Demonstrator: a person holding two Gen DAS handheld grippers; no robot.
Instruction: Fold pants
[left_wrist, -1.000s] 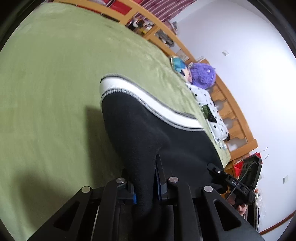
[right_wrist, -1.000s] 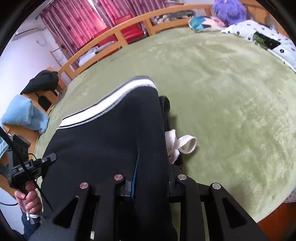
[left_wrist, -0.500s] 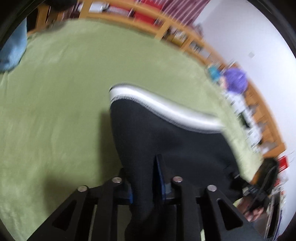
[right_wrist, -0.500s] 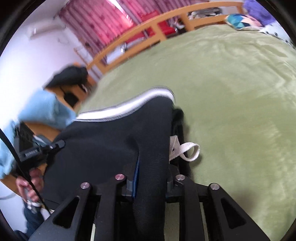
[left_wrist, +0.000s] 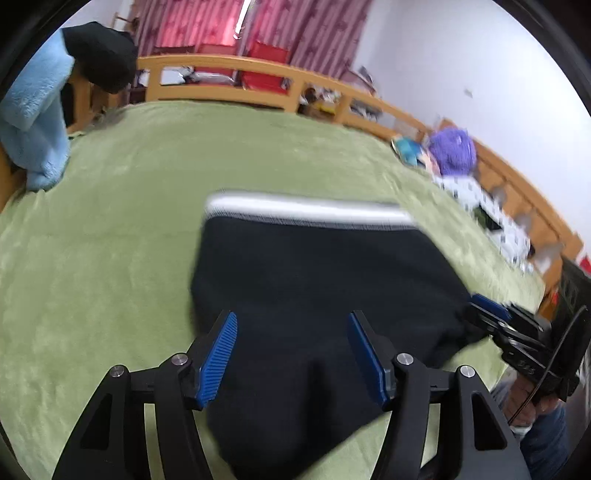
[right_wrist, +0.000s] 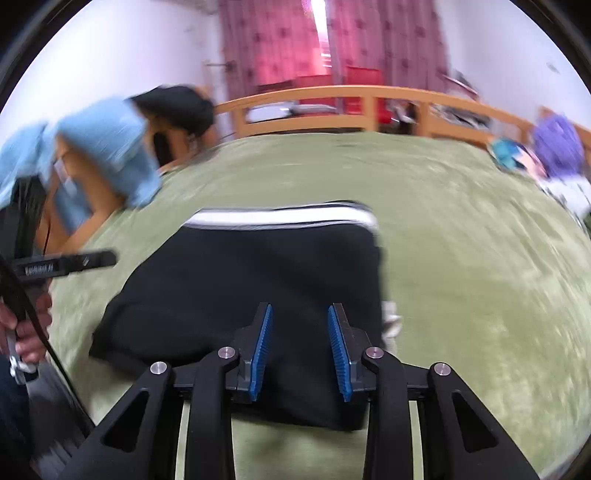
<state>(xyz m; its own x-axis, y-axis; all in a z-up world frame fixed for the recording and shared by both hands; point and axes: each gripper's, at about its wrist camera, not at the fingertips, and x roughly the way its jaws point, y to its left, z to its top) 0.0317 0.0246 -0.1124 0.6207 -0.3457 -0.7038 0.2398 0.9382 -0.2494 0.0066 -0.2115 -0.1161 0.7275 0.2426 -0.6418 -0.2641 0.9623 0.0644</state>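
Folded black pants (left_wrist: 325, 295) flat on the bed (left_wrist: 110, 258), white band toward the far rail, long edge crosswise just ahead of both; left gripper (left_wrist: 291, 350) jaws just opened wide, right gripper (right_wrist: 300, 349) jaws narrowly apart, neither holding cloth.

White lettering stood on the side of the left tool (right_wrist: 66, 264) as seen from the right wrist view, but blur left it unreadable. Small pale marks on the right tool (left_wrist: 517, 343) in the left wrist view were likewise illegible.
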